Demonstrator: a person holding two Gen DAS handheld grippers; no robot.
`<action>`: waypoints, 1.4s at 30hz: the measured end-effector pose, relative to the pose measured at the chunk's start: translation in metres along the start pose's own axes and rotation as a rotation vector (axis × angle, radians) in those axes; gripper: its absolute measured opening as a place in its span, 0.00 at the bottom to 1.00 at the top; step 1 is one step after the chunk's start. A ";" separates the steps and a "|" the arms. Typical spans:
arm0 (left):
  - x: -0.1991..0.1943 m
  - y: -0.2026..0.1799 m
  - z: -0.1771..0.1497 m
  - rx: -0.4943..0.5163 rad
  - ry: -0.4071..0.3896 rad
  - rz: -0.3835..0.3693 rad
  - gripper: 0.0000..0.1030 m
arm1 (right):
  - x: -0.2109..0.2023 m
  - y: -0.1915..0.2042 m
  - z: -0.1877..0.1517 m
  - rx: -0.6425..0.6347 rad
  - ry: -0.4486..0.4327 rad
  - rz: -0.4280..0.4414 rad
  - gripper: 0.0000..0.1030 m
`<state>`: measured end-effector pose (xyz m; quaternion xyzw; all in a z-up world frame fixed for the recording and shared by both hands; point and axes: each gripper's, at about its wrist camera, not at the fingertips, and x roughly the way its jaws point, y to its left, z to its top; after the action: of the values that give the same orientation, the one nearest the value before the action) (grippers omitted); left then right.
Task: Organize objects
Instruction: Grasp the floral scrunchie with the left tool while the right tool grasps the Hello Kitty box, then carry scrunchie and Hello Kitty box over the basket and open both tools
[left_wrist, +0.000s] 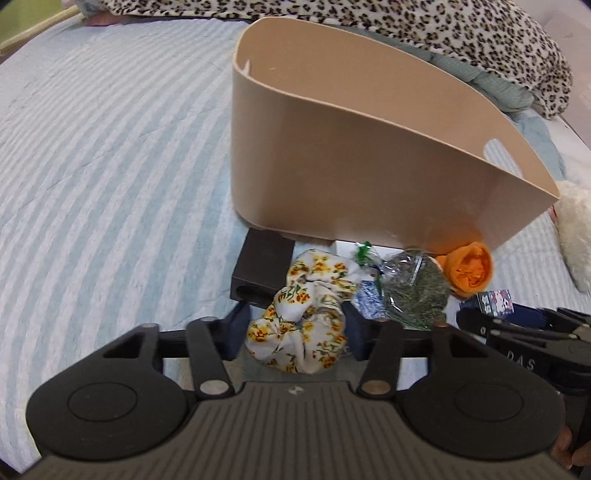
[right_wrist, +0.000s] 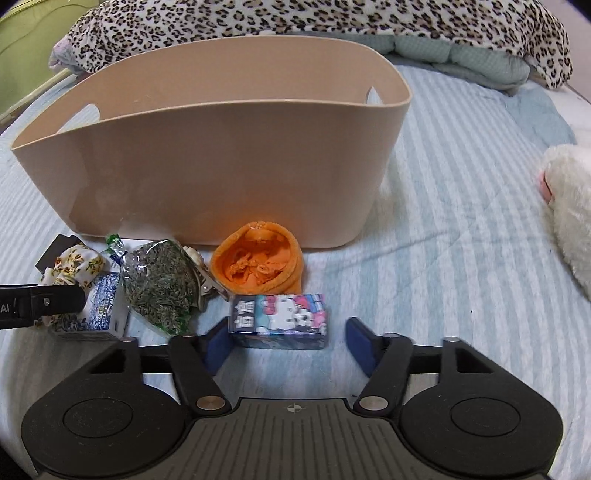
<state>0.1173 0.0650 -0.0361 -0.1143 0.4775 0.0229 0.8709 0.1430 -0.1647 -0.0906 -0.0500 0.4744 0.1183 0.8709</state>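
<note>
The task looked barely begun: the tan basket (right_wrist: 229, 162) stood on the striped bed with every item lying in front of it. The left claw (left_wrist: 295, 326), spread open, straddled a floral scrunchie (left_wrist: 299, 325). The right claw (right_wrist: 284, 341) gaped around a cartoon-cat box (right_wrist: 279, 319), whose small print was unreadable.

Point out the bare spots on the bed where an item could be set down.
Free: striped cover between the beige bin and white plush; also the broad stretch left of the bin in the left wrist view. Crowded: the strip before the bin, from floral scrunchie and herb bag to cartoon box.
</note>
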 end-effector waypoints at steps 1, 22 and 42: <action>-0.001 -0.001 -0.001 0.008 -0.002 -0.003 0.37 | -0.001 0.001 0.000 0.000 0.000 0.001 0.49; -0.072 -0.017 0.007 0.066 -0.102 0.023 0.13 | -0.076 -0.019 0.024 -0.007 -0.152 0.008 0.45; -0.053 -0.055 0.120 0.152 -0.283 0.138 0.13 | -0.078 0.001 0.140 -0.118 -0.320 0.001 0.45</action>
<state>0.1961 0.0419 0.0804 -0.0106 0.3571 0.0624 0.9319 0.2164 -0.1481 0.0508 -0.0813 0.3218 0.1531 0.9308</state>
